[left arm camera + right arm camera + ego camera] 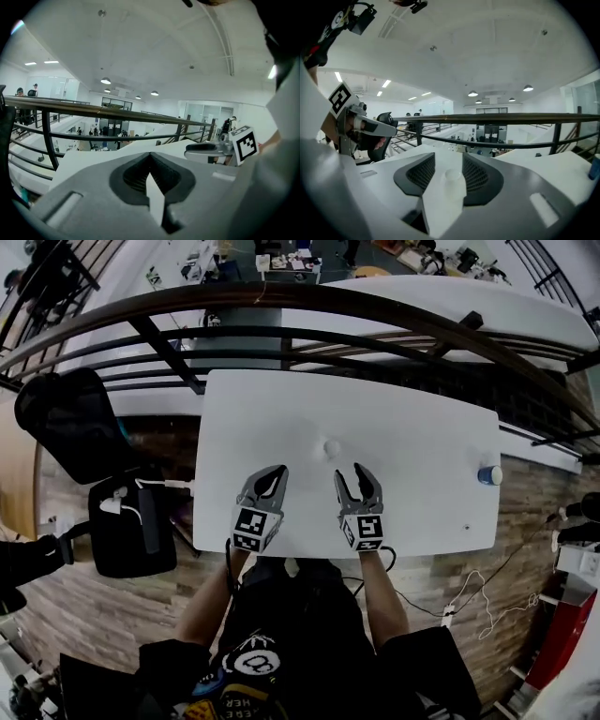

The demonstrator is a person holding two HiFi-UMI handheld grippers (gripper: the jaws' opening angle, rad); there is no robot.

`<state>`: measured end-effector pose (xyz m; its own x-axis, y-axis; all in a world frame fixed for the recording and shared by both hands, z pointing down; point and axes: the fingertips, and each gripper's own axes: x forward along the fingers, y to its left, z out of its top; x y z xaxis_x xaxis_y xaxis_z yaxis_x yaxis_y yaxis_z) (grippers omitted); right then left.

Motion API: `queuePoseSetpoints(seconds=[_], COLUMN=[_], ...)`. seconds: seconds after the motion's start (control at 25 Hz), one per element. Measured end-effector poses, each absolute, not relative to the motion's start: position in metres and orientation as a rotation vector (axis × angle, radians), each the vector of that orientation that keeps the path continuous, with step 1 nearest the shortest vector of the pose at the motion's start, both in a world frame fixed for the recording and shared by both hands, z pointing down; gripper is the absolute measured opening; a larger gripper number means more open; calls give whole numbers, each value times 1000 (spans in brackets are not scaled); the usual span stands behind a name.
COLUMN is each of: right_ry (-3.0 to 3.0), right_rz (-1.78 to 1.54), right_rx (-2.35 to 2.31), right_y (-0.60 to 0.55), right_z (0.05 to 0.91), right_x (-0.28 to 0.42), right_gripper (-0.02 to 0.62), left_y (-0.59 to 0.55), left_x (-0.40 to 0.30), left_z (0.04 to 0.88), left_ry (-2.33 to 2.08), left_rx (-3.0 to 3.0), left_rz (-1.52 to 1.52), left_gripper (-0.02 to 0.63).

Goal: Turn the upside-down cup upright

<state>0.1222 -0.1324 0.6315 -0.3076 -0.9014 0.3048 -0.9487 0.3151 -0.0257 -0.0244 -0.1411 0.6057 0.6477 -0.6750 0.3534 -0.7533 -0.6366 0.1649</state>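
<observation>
Person [281,643] in dark shirt nearest, forearms reaching over near edge of white table [422,427]. Left gripper [278,471]: jaws pressed together, nothing between. Right gripper [350,472]: jaws apart, empty. Small translucent cup [331,447] stands on table just beyond gripper tips, in line with right gripper's gap, untouched. Long axis vertical; which end faces up unclear.

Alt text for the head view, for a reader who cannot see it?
A small white cup stands mid-way across a white table, beyond two hand-held grippers and touched by neither: the left hand-held gripper shut, the right hand-held gripper open. A blue object sits near the table's right edge.
</observation>
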Motion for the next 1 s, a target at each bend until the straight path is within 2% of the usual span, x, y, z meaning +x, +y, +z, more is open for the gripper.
queuePoseSetpoints(seconds=[0.04, 0.16, 0.68, 1.0], right_ry=[-2327, -2259, -2351, -2363], right_rz=[280, 248, 331, 356], right_rx=[1734, 1871, 1901, 1904], right_y=[-120, -79, 31, 76], right_z=[615, 571, 515, 502], right_x=[127, 144, 177, 174], right_gripper=[144, -2, -2, -2], left_y=[-135, -110, 6, 43], left_x=[-23, -17, -1, -8], left_z=[594, 562, 511, 500], left_ry=[-1151, -1171, -1373, -1384], left_rx=[2598, 2685, 2707, 2694], left_rz=[368, 369, 422, 426], left_gripper=[5, 5, 5, 5])
